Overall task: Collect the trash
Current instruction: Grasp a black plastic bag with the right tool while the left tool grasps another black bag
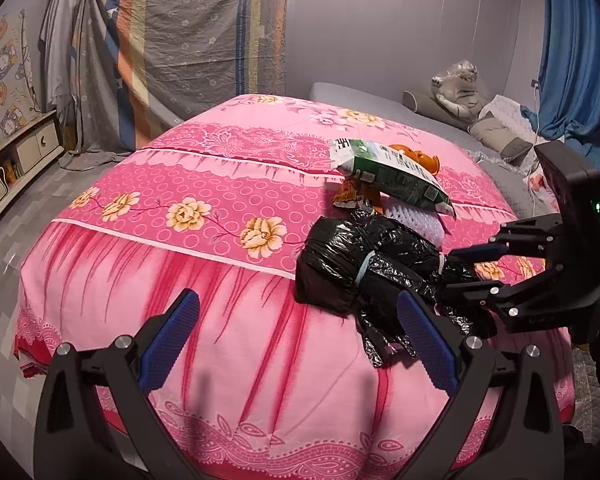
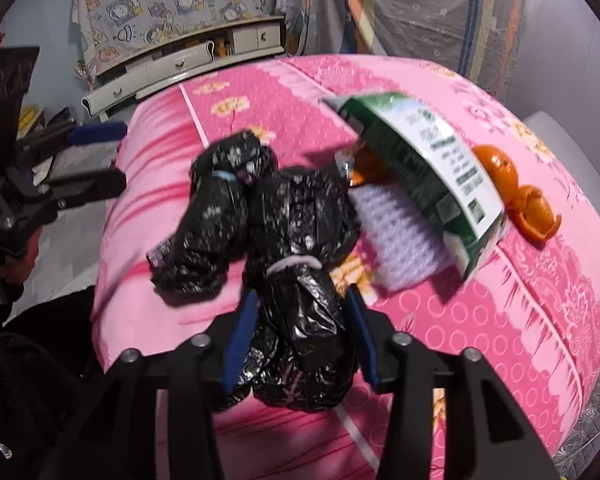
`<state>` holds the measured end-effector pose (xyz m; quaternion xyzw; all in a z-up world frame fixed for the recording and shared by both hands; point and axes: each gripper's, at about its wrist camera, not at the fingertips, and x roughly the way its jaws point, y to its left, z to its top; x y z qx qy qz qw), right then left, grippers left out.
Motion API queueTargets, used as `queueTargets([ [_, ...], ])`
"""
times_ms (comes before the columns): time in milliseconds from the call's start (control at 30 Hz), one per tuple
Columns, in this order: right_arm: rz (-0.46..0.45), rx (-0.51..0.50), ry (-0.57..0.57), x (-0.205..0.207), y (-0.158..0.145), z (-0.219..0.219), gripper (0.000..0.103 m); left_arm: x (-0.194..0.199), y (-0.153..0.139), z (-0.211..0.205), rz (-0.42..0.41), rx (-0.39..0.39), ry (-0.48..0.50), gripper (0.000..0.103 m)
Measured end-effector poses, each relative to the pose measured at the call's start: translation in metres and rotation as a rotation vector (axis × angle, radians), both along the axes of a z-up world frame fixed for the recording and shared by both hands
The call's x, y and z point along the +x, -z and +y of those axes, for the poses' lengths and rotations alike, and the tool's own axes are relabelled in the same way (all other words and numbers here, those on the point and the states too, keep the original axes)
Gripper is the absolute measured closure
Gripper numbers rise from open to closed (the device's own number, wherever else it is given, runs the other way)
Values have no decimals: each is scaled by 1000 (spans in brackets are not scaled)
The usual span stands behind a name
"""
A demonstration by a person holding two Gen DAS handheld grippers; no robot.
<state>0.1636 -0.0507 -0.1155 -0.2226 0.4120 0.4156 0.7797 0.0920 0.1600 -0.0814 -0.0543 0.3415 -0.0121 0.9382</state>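
My right gripper (image 2: 300,332) squeezed the black bag roll (image 2: 300,240), which lay beside the green packet (image 2: 420,168) on the pink bed (image 2: 500,320). My left gripper (image 1: 296,336) waited wide open, empty. Next I needed to lift the roll and open a bag.

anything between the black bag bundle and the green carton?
Yes: a white knobbly foam pad lies between the black bag bundle and the green carton, partly under the carton. Clearest in the right wrist view.

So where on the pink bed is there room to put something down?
The pink quilt is bare left of the black bags, out to its edge. It is crowded on the right, where the bags, green packet, white sponge and orange peel cluster.
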Motion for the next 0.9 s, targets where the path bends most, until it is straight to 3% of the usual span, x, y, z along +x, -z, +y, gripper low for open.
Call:
queueTargets([
  [200,36,102,43,-8,-9,-23,79,9,5,-14,30,6,15,9],
  [467,103,386,142,-21,-49,-93,80,28,11,-40,65,36,42,9],
  [733,63,460,170,-50,-72,-124,80,53,18,-46,97,51,-1,10],
  [900,67,480,190,-59,-71,-132,80,64,27,-49,141,49,9,28],
])
